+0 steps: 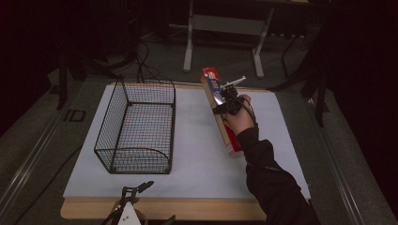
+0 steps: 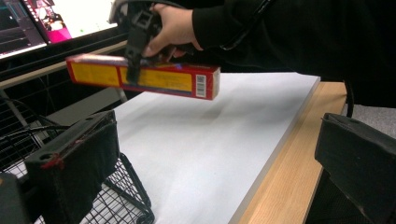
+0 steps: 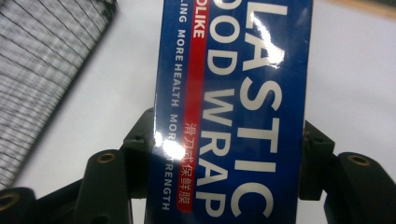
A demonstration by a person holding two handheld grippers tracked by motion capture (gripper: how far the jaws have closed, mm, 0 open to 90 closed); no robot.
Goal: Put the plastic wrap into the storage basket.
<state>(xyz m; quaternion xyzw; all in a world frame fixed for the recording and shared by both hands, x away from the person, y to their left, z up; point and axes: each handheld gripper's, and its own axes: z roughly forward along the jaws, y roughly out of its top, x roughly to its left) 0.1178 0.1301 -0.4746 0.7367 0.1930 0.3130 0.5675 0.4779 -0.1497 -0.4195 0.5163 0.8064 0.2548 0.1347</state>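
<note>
I hold the long red-and-blue plastic wrap carton [image 1: 218,105] clamped mid-length in my right gripper [image 1: 228,104], centre frame; its long overhang risks pivoting or slipping.

My left gripper [image 1: 139,189], bottom frame, stands apart and idle.

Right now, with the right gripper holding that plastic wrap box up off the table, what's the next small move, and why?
Probably carry the plastic wrap box leftward toward the wire basket. The right gripper is clamped across the box and holds it clear of the white table top, while the basket stands open-topped to its left. The left gripper waits open at the near edge.
</note>
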